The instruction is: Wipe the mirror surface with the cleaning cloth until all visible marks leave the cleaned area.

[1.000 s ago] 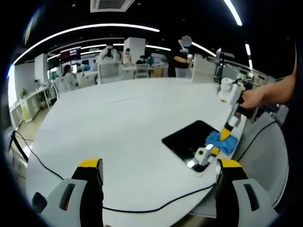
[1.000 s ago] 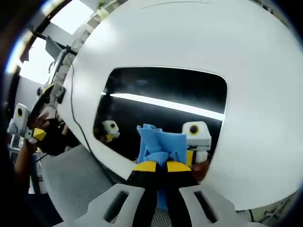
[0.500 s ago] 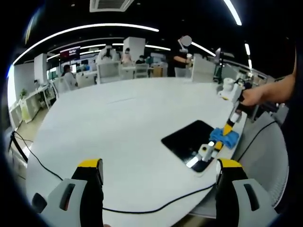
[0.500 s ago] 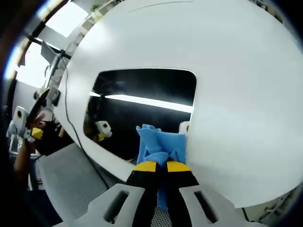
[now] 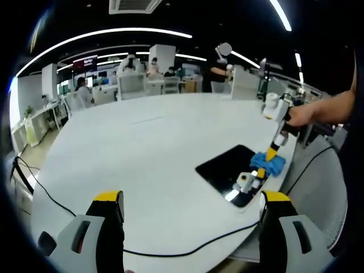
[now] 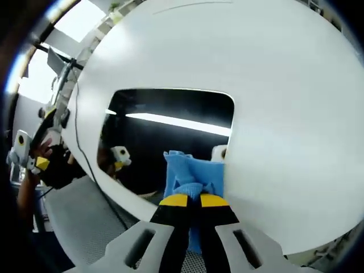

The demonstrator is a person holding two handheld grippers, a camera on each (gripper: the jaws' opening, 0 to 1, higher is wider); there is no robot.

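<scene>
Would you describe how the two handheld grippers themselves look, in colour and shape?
The left gripper has two broad pale-grey jaws with black inner faces and yellow tips. The right gripper has matching grey jaws, black ends and yellow tips. Seen from afar, it has a white body.

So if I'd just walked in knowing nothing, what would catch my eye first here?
Probably the bright blue cleaning cloth, pinched in the right gripper and pressed on a dark mirror lying flat near the edge of a big white round table. The mirror reflects a long ceiling light. The left gripper hovers open, well back from the mirror.
</scene>
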